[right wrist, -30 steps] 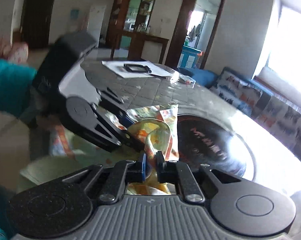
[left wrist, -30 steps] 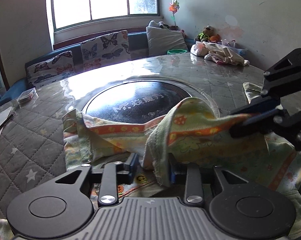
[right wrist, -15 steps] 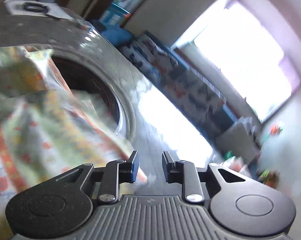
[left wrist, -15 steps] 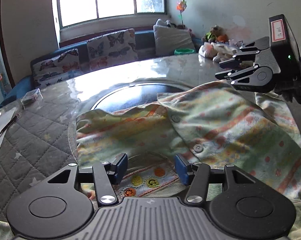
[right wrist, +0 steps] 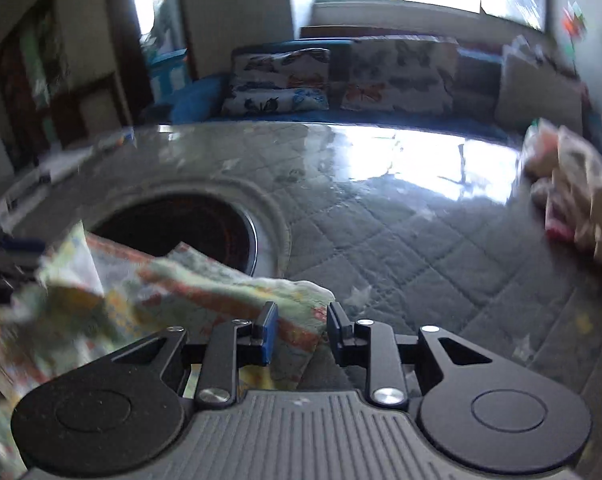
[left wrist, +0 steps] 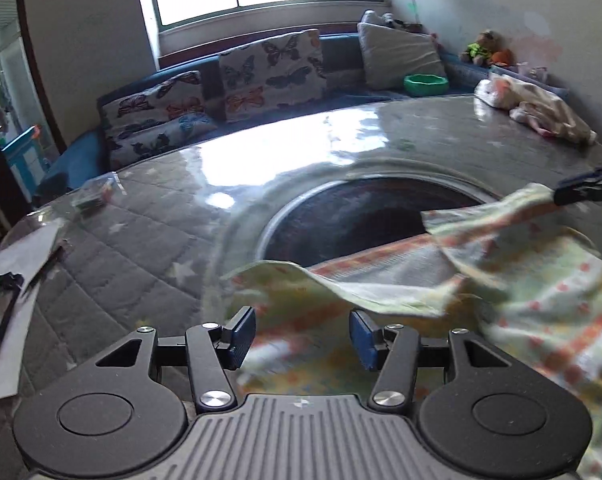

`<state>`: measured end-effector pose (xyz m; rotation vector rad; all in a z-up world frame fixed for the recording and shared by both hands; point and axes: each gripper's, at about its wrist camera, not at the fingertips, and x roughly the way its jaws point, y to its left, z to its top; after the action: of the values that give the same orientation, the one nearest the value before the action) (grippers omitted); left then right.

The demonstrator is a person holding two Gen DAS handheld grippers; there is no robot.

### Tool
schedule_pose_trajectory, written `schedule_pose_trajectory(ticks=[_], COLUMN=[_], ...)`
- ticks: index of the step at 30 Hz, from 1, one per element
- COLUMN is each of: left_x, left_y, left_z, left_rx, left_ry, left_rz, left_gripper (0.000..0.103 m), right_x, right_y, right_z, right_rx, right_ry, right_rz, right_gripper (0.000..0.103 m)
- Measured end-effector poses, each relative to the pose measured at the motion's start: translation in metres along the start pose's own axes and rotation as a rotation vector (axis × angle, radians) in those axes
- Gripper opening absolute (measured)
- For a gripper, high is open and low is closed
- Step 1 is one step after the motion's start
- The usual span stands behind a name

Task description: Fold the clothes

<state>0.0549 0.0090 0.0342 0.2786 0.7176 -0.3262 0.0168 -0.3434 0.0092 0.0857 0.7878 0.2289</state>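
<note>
The pale green child's garment with orange stripes (left wrist: 521, 280) lay rumpled on the quilted grey table (left wrist: 113, 248), partly over the dark round inset (left wrist: 361, 216), running crosswise between the two tools. The left gripper (left wrist: 303, 334) hovered with jaws spread and empty just short of the garment's near hem. The right gripper (right wrist: 301, 330), also parted, straddled a folded corner without clamping it, so it seemed nearer to a grasp.

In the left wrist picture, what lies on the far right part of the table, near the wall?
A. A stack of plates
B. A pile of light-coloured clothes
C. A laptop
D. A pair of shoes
B: a rumpled pile of light-coloured clothes rests on the table by the wall, far from the patterned garment in the foreground.
</note>
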Motion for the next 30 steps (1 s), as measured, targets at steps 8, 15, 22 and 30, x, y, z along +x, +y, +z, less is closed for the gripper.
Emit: schedule_pose_trajectory(ticks=[8,15,22,30], left_x=[0.039,0.062,0.021,0.016], left_y=[0.012,0.013,0.012,-0.027], left_z=[0.018,0.054,0.051,0.027], left_rx=[-0.011,-0.129,-0.126,0.015], left_ry=[0.046,0.069,-0.021,0.012], left_rz=[0.054,0.038,-0.039,-0.155], left_gripper=[0.056,0.056,0.056,0.055], right_x=[0.015,0.027,0.004,0.007], right_y=[-0.001,0.014,0.031,0.076], right_z=[0.004,0.017,0.013,0.000], right_rx=[-0.024,-0.087,-0.159,-0.283], right_ry=[0.033,-0.001,-0.040,-0.002], right_rz=[-0.012,-0.088,-0.041,0.079], right_gripper=[0.030,0.033,0.034,0.036])
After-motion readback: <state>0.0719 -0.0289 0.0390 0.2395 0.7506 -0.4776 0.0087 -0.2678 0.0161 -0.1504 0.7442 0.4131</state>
